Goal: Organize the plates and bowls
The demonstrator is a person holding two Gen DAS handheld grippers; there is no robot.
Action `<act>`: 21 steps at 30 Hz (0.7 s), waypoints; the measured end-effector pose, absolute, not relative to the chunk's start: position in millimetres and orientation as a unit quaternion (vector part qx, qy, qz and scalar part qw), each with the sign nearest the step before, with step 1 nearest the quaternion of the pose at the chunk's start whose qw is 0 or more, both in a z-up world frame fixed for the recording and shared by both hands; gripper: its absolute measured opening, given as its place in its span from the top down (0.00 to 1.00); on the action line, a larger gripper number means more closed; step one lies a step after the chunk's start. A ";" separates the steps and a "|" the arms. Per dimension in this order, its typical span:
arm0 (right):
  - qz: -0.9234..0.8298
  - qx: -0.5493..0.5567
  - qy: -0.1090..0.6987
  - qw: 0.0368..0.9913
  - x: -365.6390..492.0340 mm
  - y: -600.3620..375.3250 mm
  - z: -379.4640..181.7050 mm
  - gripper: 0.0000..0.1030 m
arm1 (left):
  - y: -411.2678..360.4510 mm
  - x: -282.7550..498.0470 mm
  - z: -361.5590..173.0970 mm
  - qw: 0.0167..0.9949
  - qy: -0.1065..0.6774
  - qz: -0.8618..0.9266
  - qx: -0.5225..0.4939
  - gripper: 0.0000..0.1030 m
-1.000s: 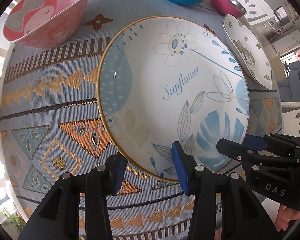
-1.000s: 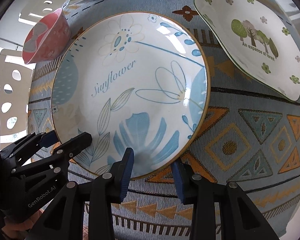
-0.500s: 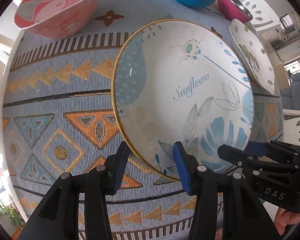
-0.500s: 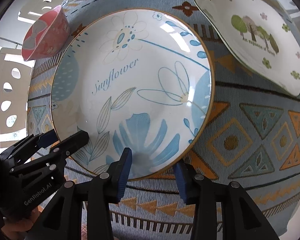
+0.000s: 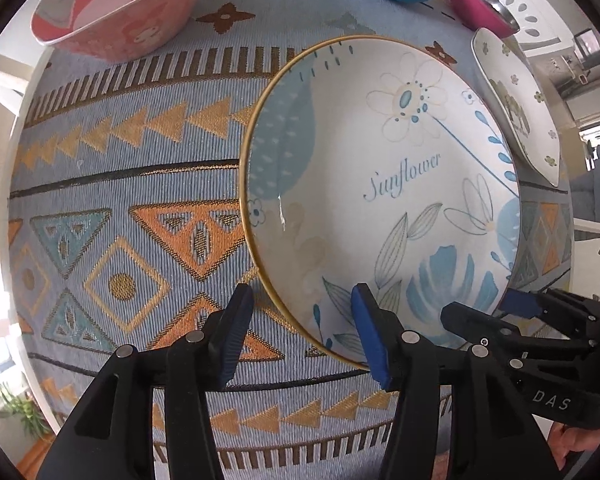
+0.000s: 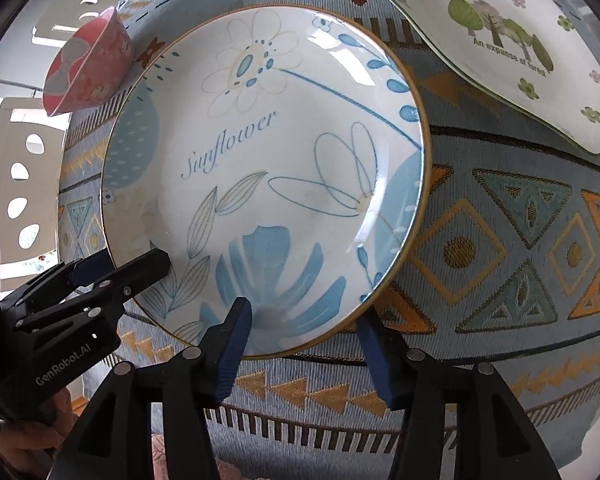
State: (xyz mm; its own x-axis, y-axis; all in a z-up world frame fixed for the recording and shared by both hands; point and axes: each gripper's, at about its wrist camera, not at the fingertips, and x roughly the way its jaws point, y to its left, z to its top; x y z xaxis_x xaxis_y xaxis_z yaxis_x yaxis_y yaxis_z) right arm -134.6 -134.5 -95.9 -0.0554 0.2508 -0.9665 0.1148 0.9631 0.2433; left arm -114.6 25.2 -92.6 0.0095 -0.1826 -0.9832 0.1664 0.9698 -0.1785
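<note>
Sunflower plate (image 5: pixel 380 184) rested on bench cloth (image 5: pixel 140 208) | left gripper (image 5: pixel 300 332) and right gripper (image 6: pixel 304 340): fingers just opened, spread astride near rim, unpressed.

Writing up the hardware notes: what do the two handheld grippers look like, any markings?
Both grippers are matte black plastic with silver rivets and ribbed blue pads on their fingers. The left gripper reads "GenRobot.AI" in white on its side, seen from the right wrist; the right gripper reads "DAS" from the left wrist. No cables or sleeves visible.

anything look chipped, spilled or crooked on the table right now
Nothing stands out. The Sunflower plate lies flat and whole on the patterned cloth, and the pink bowl and forest plate sit upright with nothing spilled.
</note>
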 end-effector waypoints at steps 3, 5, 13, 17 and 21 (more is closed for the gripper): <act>0.059 0.120 0.731 0.670 -128.8 -135.0 -97.9 0.44 | 20.5 -113.7 -93.1 0.712 0.693 -0.117 0.005 0.45; 0.065 0.112 0.733 0.667 -124.9 -132.9 -99.7 0.44 | 17.1 -112.7 -93.6 0.712 0.693 -0.112 0.011 0.42; 0.100 0.067 0.737 0.665 -108.8 -113.9 -100.5 0.41 | -4.2 -110.1 -95.8 0.715 0.693 -0.087 0.009 0.34; 0.121 0.060 0.734 0.666 -113.1 -106.2 -96.8 0.38 | -12.4 -105.2 -105.0 0.697 0.714 -0.059 0.019 0.01; 0.141 0.067 0.731 0.664 -112.9 -105.8 -97.2 0.37 | -9.6 -106.0 -105.8 0.693 0.720 -0.043 0.003 0.00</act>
